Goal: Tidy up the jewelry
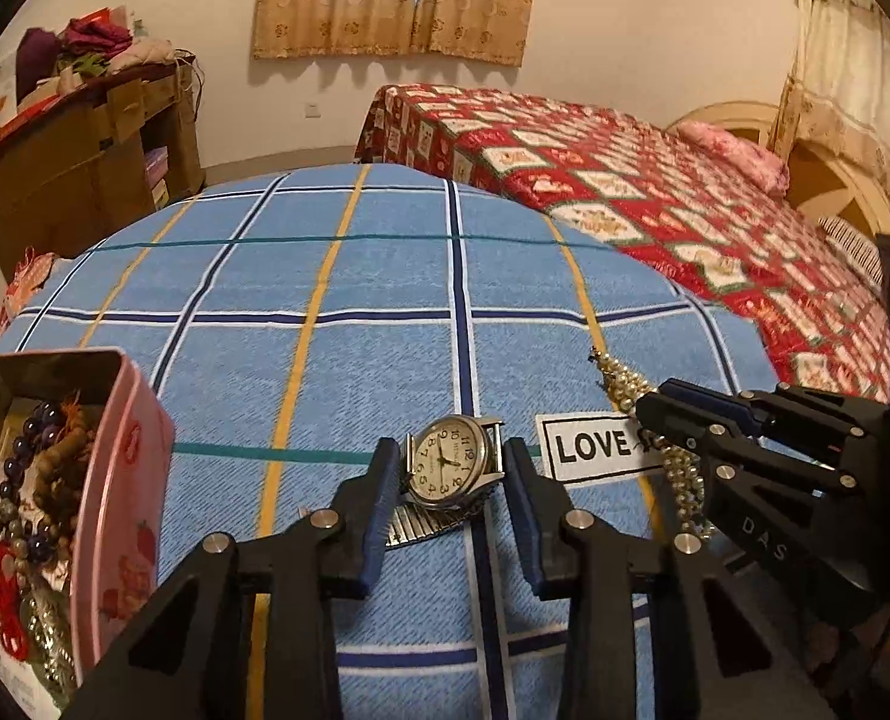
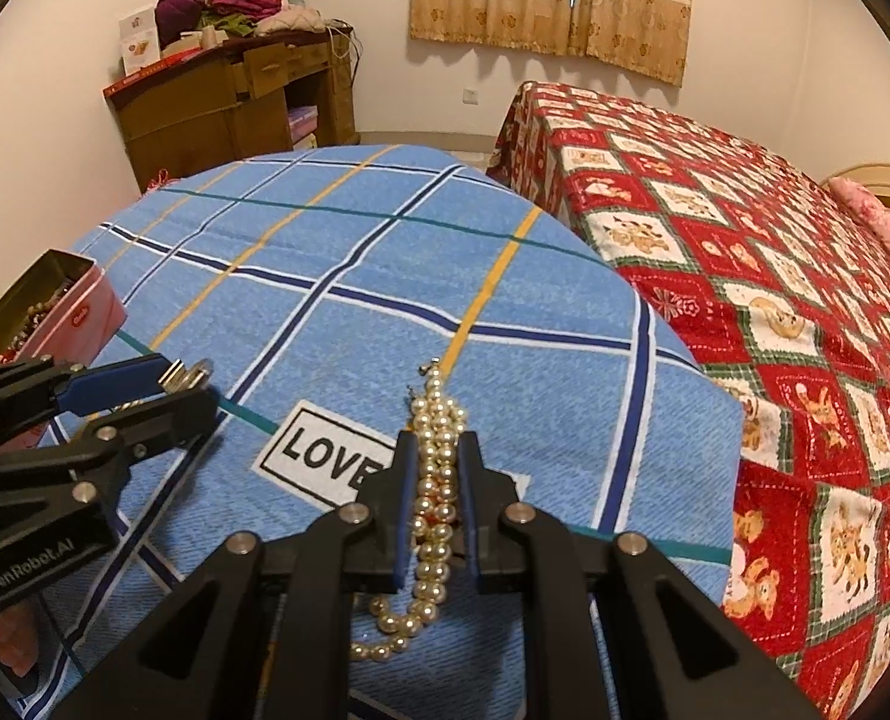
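The left claw (image 1: 451,468) sits low over the blue checked cloth (image 1: 348,300), its two blue-padded fingers parted on either side of a wristwatch (image 1: 452,461). The watch stands on its edge with the dial facing the camera and the metal stretch band trailing beneath it. The pads look just beside the case rather than pressed on it, so I judge this claw as open and lined up for a grip, though the angle makes contact hard to rule out.

The right claw (image 2: 438,450) is closed on a bunched pearl necklace (image 2: 435,480). The strands run between its fingers, a loose loop lies on the cloth below, and the clasp end points away. Holding it mid-bundle probably keeps the strands together for one lift.

A pink tin box (image 1: 114,480) stands open at the left edge of the cloth, already holding bead bracelets and other pieces. It seems the place where everything is being gathered, so watch and necklace both still wait outside it, near the middle of the cloth.

A white patch (image 1: 595,444) printed on the cloth reads "LOVE". The left claw's body carries "GenRobot.AI" in the right wrist view, and the right claw's body shows "DAS". The dial's brand is too small to read.
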Action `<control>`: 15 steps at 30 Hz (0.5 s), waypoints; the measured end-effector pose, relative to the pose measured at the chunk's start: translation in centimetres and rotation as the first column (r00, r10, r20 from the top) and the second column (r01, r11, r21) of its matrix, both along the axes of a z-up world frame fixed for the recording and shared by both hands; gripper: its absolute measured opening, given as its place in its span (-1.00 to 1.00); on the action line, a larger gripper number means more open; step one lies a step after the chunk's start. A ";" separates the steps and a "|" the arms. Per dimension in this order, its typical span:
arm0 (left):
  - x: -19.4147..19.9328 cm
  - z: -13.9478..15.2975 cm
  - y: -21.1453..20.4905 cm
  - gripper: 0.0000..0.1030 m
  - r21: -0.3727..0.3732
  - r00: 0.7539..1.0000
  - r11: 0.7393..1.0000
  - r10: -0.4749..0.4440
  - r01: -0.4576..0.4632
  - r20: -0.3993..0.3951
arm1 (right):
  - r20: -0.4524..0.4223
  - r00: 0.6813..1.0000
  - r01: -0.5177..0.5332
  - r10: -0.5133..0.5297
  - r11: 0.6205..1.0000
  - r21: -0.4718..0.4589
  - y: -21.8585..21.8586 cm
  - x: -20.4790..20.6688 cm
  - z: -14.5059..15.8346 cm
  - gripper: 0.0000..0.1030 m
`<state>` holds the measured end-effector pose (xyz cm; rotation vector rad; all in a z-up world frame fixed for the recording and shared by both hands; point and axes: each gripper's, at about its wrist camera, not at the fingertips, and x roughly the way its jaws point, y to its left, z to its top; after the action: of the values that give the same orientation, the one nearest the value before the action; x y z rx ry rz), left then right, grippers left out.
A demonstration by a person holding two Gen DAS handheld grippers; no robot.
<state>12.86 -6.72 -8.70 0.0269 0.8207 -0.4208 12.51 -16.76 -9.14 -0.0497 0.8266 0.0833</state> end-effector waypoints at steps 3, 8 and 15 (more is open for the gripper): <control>-0.5 0.7 0.7 -0.68 -0.023 1.000 1.000 0.004 -0.004 0.008 | 0.023 1.000 -0.017 0.017 1.000 0.019 0.1 -0.4 0.3 -0.76; -0.8 0.8 1.5 -0.71 -0.037 1.000 0.999 0.017 -0.017 0.000 | 0.029 0.999 -0.045 0.044 0.999 0.030 0.5 -0.7 0.4 -0.85; -1.4 1.5 2.4 -0.73 -0.067 0.999 0.997 0.037 -0.035 0.018 | 0.060 0.996 -0.068 0.065 0.997 0.044 1.0 -1.5 1.2 -0.90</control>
<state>11.41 -4.36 -7.15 -0.0455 0.7864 -0.4131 11.02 -15.76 -7.94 -0.0360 0.7640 0.1633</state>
